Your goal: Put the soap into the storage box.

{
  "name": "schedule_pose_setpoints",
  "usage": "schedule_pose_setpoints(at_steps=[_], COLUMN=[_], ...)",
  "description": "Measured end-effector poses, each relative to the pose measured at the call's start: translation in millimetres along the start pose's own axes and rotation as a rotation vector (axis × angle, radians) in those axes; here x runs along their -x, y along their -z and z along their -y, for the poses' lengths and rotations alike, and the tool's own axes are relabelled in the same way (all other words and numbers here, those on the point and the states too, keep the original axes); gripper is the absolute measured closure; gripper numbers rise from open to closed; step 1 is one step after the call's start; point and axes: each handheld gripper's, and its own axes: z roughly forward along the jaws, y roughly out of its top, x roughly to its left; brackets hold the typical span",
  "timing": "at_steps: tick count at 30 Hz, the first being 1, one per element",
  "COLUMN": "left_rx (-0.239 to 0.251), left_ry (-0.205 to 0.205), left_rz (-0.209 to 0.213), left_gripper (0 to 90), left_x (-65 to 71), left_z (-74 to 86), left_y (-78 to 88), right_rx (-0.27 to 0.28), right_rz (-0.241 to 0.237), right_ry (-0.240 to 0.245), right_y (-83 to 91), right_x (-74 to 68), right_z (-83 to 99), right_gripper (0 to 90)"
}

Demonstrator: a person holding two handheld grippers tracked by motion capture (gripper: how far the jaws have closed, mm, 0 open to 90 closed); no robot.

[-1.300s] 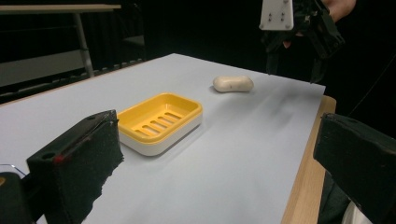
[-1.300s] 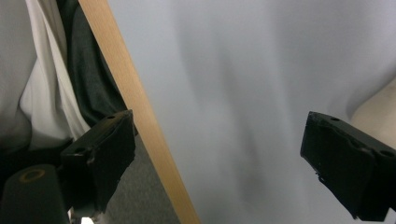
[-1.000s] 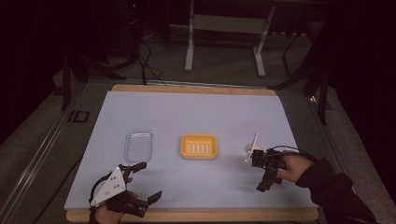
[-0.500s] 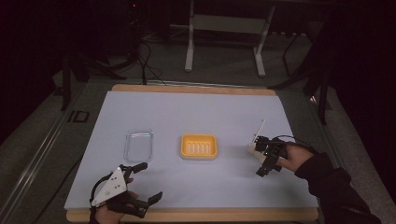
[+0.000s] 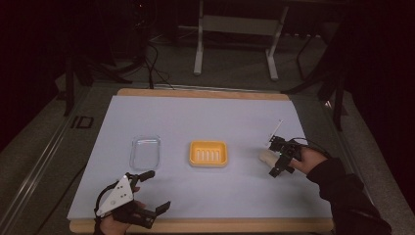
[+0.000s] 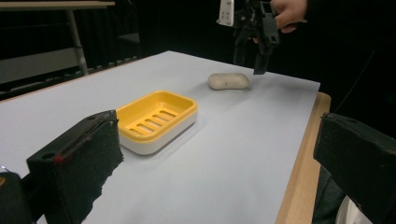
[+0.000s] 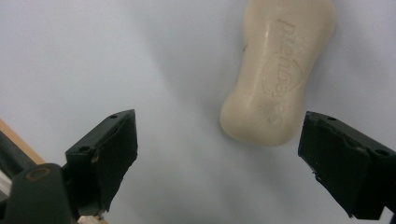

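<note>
The soap bar (image 7: 275, 79) under my right gripper (image 7: 219, 154) looked smooth and waxy. The yellow dish (image 6: 156, 119) was shiny plastic. My worktop (image 5: 205, 117) looked matt, with a wooden edge.

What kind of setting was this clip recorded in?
Probably a lab or studio recording bay, not a home: a covered table on a wooden board in a dark room, metal stand legs behind, cables on the floor.

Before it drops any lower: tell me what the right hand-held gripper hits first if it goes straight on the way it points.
Probably the bar of soap or the table cover beside it. The right hand-held gripper points down with open jaws, the soap off-centre toward one jaw; depth is unclear.
</note>
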Motion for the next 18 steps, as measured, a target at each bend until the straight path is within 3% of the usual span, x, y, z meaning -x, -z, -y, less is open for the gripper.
schedule_pose_setpoints(at_steps=[7, 18], left_rx=[0.004, -0.001], left_ry=[0.003, 0.004], left_rz=[0.001, 0.005], left_gripper=[1.1, 1.1], left_x=[-0.2, -0.1], left_z=[-0.1, -0.1], left_y=[0.3, -0.2], right_rx=[0.030, 0.138], right_rz=[-0.003, 0.017], right_ry=[-0.034, -0.073], right_y=[-6.5, -15.9], right_x=[9.0, 22.0], right_z=[-1.8, 0.3], right_gripper=[12.3, 15.4])
